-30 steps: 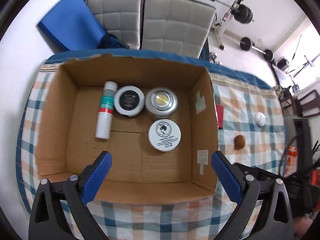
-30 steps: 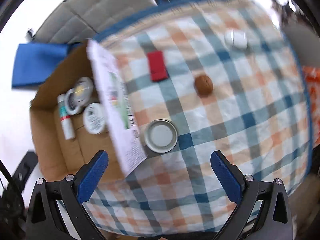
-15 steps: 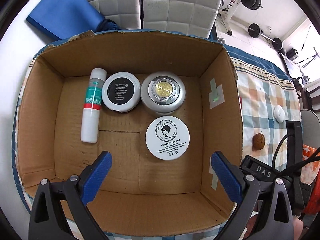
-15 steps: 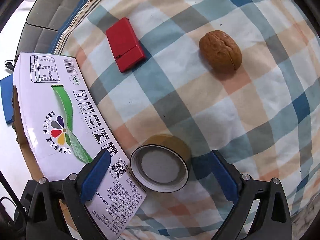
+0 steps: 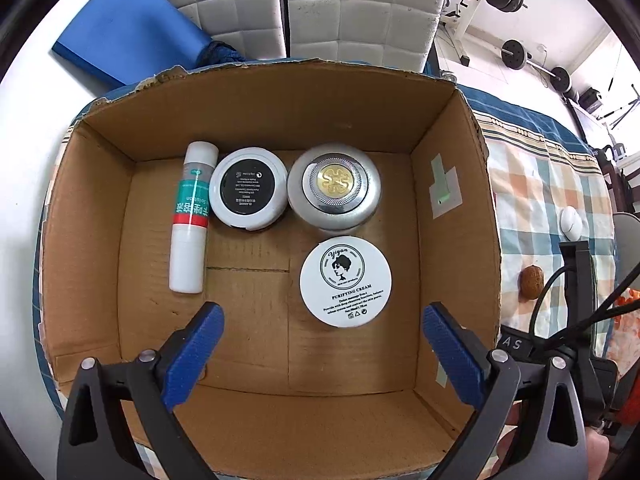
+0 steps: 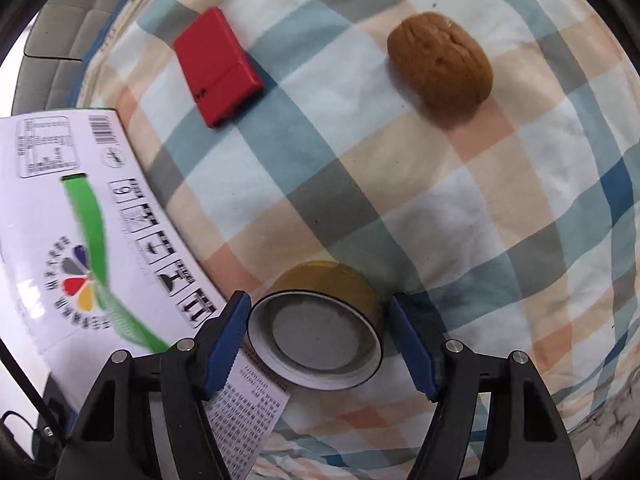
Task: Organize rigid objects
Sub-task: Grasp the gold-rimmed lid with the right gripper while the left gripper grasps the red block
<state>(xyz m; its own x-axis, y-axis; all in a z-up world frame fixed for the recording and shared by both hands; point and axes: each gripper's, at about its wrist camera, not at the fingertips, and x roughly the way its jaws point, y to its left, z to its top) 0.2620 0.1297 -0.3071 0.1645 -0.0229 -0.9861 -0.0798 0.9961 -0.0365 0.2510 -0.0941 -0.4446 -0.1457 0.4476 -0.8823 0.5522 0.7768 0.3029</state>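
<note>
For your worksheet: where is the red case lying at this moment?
In the right wrist view, the red case lies flat on the checked cloth at upper left, beside the cardboard box and left of the walnut.

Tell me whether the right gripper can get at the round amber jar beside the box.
Probably yes: the right gripper already straddles the amber jar, its jaws closing with the jar between them. The cardboard box crowds one finger, but nothing blocks.

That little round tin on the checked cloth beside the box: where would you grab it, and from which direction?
By its curved side wall, from above. The tin stands upright on the cloth, its wide, flat top offering no edge to pinch. The right gripper is doing that: its jaws are closing with the tin between them, one finger squeezed in beside the box.
</note>
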